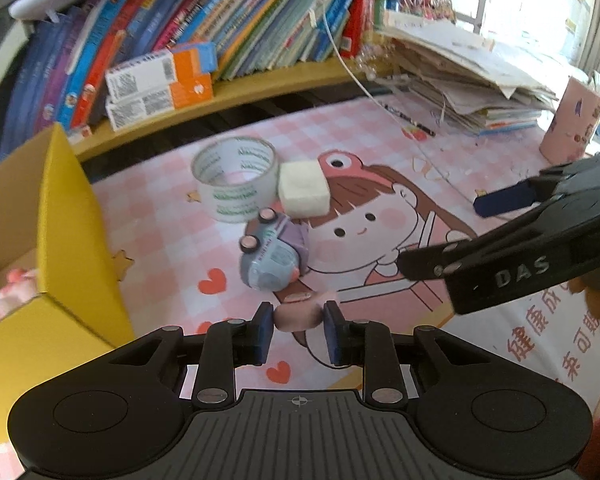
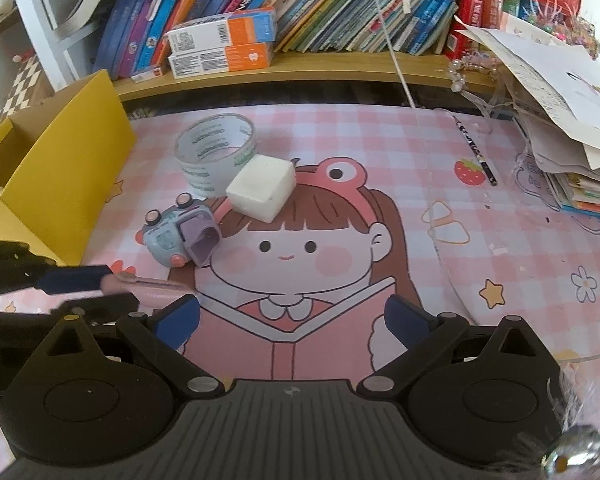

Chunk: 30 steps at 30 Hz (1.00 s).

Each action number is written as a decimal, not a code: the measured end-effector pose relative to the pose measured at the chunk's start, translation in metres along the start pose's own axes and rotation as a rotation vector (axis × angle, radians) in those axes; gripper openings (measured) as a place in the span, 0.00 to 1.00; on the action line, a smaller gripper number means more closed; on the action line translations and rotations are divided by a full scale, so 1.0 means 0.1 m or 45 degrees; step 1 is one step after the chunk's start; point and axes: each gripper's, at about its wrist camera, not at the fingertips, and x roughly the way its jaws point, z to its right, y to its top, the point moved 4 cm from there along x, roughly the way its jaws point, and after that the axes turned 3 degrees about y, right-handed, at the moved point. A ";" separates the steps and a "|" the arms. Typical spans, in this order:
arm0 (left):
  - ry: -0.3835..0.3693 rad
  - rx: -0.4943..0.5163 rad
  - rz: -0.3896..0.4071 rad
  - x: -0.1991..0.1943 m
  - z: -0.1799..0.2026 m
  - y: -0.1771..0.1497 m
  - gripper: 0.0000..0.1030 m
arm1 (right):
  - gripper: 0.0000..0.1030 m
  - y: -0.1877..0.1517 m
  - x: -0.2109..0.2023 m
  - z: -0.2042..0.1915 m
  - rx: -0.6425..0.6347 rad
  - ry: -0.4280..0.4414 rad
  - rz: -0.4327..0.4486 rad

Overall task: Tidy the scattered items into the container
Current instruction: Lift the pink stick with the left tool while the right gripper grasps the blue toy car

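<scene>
Our left tongs (image 1: pixel 298 326) pinch a small pink case (image 1: pixel 298 316), low centre of frame. Our right tongs (image 2: pixel 292 320) gape wide, empty, above the bench (image 2: pixel 440 152); the yellow box (image 2: pixel 60 168) sits far left.

A pink checked mat (image 2: pixel 440 152) with a cartoon girl in a frog hat covers the desk. Along the back runs a wooden shelf (image 2: pixel 340 66) packed with leaning books (image 2: pixel 320 4), and two white-and-orange boxes (image 2: pixel 224 46) are stacked on it, in front of them. A white cord (image 2: pixel 392 40) hangs down across the shelf. At the right, loose papers (image 2: pixel 548 92) slump in a heap. A pencil (image 2: pixel 476 150) lies on the mat beside a printed strawberry. A pink cup (image 1: pixel 572 120) stands near the heap.
</scene>
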 end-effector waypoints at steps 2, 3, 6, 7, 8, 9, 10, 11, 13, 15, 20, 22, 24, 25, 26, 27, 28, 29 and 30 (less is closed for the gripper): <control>0.010 -0.006 0.013 -0.07 -0.02 0.00 0.24 | 0.98 0.01 0.01 -0.04 -0.013 0.014 0.000; 0.016 -0.006 0.019 -0.11 -0.02 0.01 0.24 | 0.98 0.02 0.02 -0.06 -0.020 0.022 -0.001; 0.031 -0.014 0.029 -0.19 -0.05 0.00 0.23 | 0.96 0.06 0.04 -0.12 -0.046 0.048 0.001; 0.037 -0.017 0.030 -0.21 -0.07 -0.01 0.23 | 0.95 0.08 0.05 -0.14 -0.056 0.057 0.002; 0.043 -0.020 0.030 -0.23 -0.08 -0.01 0.23 | 0.94 0.10 0.07 -0.17 -0.066 0.066 0.003; 0.049 -0.023 0.029 -0.24 -0.09 -0.02 0.23 | 0.94 0.12 0.08 -0.19 -0.075 0.073 0.002; 0.054 -0.029 0.025 -0.24 -0.11 -0.04 0.23 | 0.93 0.14 0.11 -0.21 -0.087 0.082 -0.002; 0.058 -0.034 0.021 -0.25 -0.12 -0.05 0.23 | 0.92 0.16 0.14 -0.24 -0.098 0.091 -0.005; 0.062 -0.043 0.014 -0.26 -0.14 -0.07 0.23 | 0.91 0.20 0.18 -0.29 -0.120 0.109 -0.011; 0.065 -0.051 0.013 -0.27 -0.16 -0.08 0.23 | 0.91 0.24 0.23 -0.35 -0.146 0.127 -0.016; 0.072 -0.063 0.010 -0.28 -0.19 -0.09 0.23 | 0.91 0.30 0.35 -0.46 -0.190 0.166 -0.034; 0.077 -0.065 0.008 -0.29 -0.20 -0.10 0.23 | 0.90 0.33 0.39 -0.49 -0.199 0.179 -0.043; 0.080 -0.068 0.004 -0.29 -0.21 -0.10 0.23 | 0.90 0.36 0.44 -0.50 -0.198 0.189 -0.051; 0.080 -0.071 0.002 -0.30 -0.22 -0.11 0.23 | 0.90 0.38 0.46 -0.51 -0.196 0.194 -0.054; 0.081 -0.073 0.000 -0.30 -0.23 -0.12 0.23 | 0.90 0.40 0.49 -0.51 -0.194 0.198 -0.056; 0.081 -0.075 -0.003 -0.31 -0.23 -0.12 0.23 | 0.90 0.41 0.51 -0.51 -0.194 0.203 -0.056; 0.081 -0.077 -0.006 -0.31 -0.24 -0.13 0.24 | 0.90 0.43 0.53 -0.52 -0.195 0.207 -0.057; 0.081 -0.079 -0.009 -0.31 -0.24 -0.13 0.23 | 0.90 0.45 0.56 -0.54 -0.199 0.212 -0.056; 0.080 -0.081 -0.012 -0.31 -0.25 -0.14 0.23 | 0.90 0.47 0.59 -0.55 -0.205 0.217 -0.059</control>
